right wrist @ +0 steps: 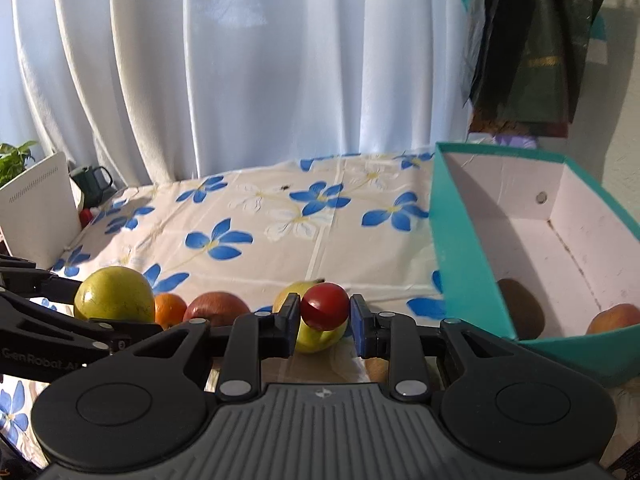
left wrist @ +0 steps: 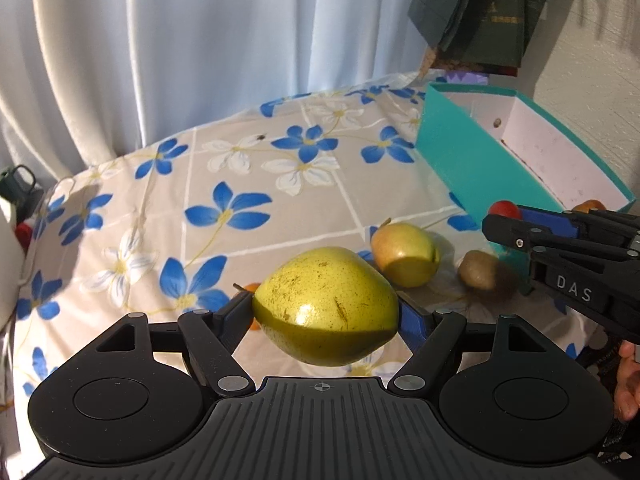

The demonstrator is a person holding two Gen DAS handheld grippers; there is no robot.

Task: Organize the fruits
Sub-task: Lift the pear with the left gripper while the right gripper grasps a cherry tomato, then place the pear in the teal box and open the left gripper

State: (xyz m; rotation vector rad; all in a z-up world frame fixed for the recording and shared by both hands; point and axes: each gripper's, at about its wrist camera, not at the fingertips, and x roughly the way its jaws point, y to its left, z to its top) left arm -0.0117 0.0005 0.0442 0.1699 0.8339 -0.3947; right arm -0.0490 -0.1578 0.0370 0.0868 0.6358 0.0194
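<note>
Seen from the left wrist camera, the left gripper [left wrist: 325,314] is clenched on a large yellow-green pear [left wrist: 326,306], its blue-padded fingers [left wrist: 412,316] pressing both sides and holding the fruit clear above the flowered tablecloth [left wrist: 224,184]. Just beyond the pear, toward 1 o'clock, a smaller yellow pear [left wrist: 405,254] with a blush lies on the cloth, and a brown kiwi [left wrist: 480,270] lies near it at 2 o'clock. A sliver of an orange fruit [left wrist: 253,289] peeks out behind the held pear at 10 o'clock. A teal cardboard box [left wrist: 452,152] with a white inside stands at 2 o'clock on the far right of the table. The right gripper [left wrist: 504,216] reaches in from 3 o'clock, in front of the box's near end, with a small red fruit [left wrist: 505,210] at its tip.

In the right wrist camera, the right gripper [right wrist: 325,316] has the small red fruit [right wrist: 324,306] between its fingers; the left pad touches it, and I cannot tell whether the right pad does. Directly behind it lies the smaller yellow pear [right wrist: 316,334]. At 9 o'clock the left gripper [right wrist: 48,320] holds the large yellow-green pear [right wrist: 114,294], with an orange [right wrist: 170,310] and a red apple [right wrist: 218,308] on the cloth between the two tools. The teal box [right wrist: 460,248] stands open at 3 o'clock, just beside the right finger; inside it lie a dark brown fruit [right wrist: 520,306] and a reddish-orange fruit [right wrist: 616,318].

White curtains [right wrist: 240,60] hang behind the table, and dark bags [right wrist: 536,40] hang at 1 o'clock above the box.
</note>
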